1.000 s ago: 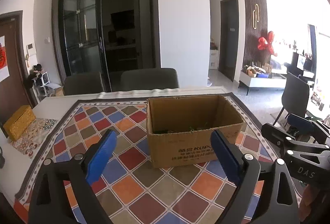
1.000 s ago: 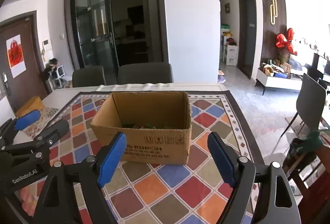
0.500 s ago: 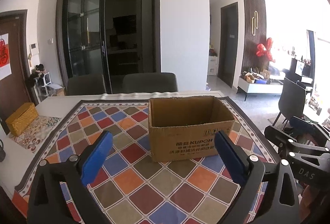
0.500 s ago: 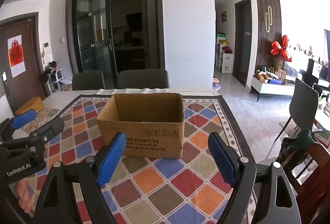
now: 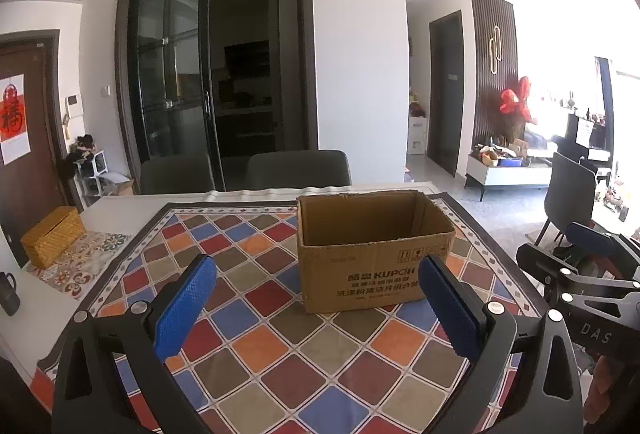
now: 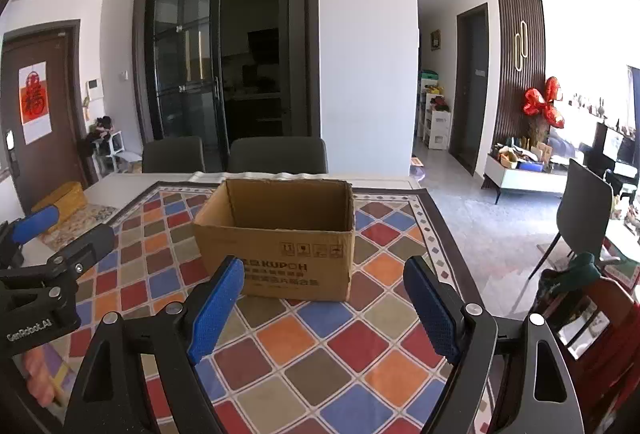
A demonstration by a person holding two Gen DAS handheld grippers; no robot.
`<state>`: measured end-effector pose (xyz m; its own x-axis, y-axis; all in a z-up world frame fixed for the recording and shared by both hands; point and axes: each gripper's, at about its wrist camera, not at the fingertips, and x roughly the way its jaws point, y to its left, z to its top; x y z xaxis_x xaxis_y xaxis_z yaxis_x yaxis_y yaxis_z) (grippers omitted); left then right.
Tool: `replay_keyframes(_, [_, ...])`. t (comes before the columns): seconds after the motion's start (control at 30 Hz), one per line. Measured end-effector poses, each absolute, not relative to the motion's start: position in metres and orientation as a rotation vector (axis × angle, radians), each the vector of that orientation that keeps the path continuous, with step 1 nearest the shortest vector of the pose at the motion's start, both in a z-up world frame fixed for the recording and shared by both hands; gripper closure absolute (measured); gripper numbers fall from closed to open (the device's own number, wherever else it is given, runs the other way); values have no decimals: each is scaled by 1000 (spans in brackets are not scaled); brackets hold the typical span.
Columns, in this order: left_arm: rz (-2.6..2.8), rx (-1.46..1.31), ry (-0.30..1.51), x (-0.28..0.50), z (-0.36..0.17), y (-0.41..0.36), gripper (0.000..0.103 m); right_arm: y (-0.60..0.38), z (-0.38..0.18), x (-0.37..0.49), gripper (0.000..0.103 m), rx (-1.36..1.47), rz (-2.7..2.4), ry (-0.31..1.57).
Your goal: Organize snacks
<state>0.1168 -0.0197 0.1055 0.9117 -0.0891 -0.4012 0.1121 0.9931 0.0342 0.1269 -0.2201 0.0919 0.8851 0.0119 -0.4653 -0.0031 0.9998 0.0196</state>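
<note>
An open brown cardboard box (image 5: 372,266) stands on a table with a colourful diamond-patterned cloth (image 5: 256,350); it also shows in the right wrist view (image 6: 280,254). Its inside is hidden from this low angle. My left gripper (image 5: 316,304) is open and empty, held back from the box above the cloth. My right gripper (image 6: 324,304) is open and empty, also short of the box. Each gripper shows at the edge of the other's view, the right one (image 5: 580,274) and the left one (image 6: 52,254).
A woven yellow box (image 5: 52,236) sits on a patterned mat at the table's left end. A dark mug (image 5: 8,294) stands at the left edge. Two grey chairs (image 5: 296,170) stand behind the table. A dark chair (image 6: 584,210) stands to the right.
Both grippers have pulled back and lowered, so the box looks farther away and its contents, visible one second ago, are now hidden behind its front wall. Both stay open.
</note>
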Motion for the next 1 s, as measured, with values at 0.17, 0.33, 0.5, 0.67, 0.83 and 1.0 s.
replay_keyframes(0.17, [-105, 52, 402, 113, 110, -18, 0, -220, 94, 122, 20, 18, 15, 474])
replay_keyframes(0.33, [-112, 47, 397, 109, 113, -18, 0, -218, 98, 118, 20, 16, 19, 460])
replay_keyframes(0.5, [-110, 50, 385, 106, 117, -18, 0, -216, 101, 115, 20, 17, 24, 450])
replay_keyframes(0.67, [-103, 52, 386, 107, 117, -18, 0, -216, 101, 114, 20, 15, 25, 446])
replay_keyframes(0.83, [-101, 49, 393, 107, 117, -17, 0, -216, 101, 114, 20, 16, 25, 449])
replay_keyframes(1.0, [-99, 47, 394, 109, 116, -16, 0, -215, 101, 114, 20, 13, 26, 449])
